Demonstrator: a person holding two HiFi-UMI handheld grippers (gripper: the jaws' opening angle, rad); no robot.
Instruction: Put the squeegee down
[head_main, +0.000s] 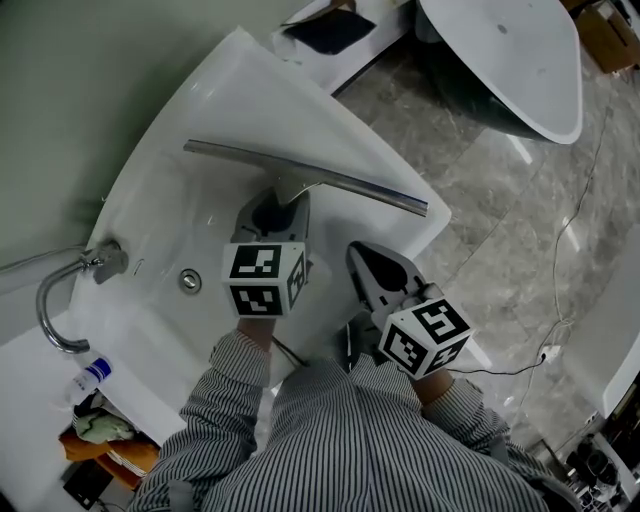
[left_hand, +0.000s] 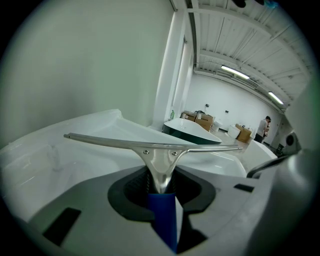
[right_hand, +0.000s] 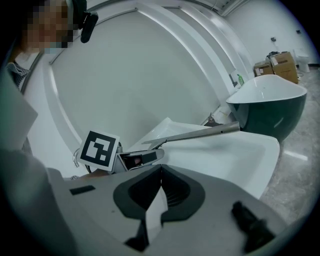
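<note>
Over the white basin (head_main: 170, 200), at 12 o'clock from the person, the squeegee (head_main: 306, 177) is held by the left gripper (head_main: 273, 208). Its jaws are closed on the blue handle, and the metal blade is kept across the basin, apparently lifted a little above it. The right gripper (head_main: 360, 254) is kept at 4 o'clock from the left one; its jaws are together and nothing is carried.

Some risks can be judged from here. The basin wall is glossy and sloped, so a squeegee that is released there may slide down toward the drain (head_main: 190, 281) at 8 o'clock. The blade end at 3 o'clock is very near the basin edge; if the squeegee is laid too far that way, it may tip over to the floor. If the jaws are opened while the blade is not yet supported, the metal may be knocked on the basin.

In the left gripper (left_hand: 160, 182) view the grip is shown clearly: the squeegee (left_hand: 155, 150) neck and blue handle are seen between the pads, which is hidden in the head view. In the right gripper (right_hand: 160, 170) view the squeegee (right_hand: 200, 134) is seen from the side, with a gap under the blade. Only in the head view are the drain and the faucet (head_main: 60, 300) at 9 o'clock shown.
</note>
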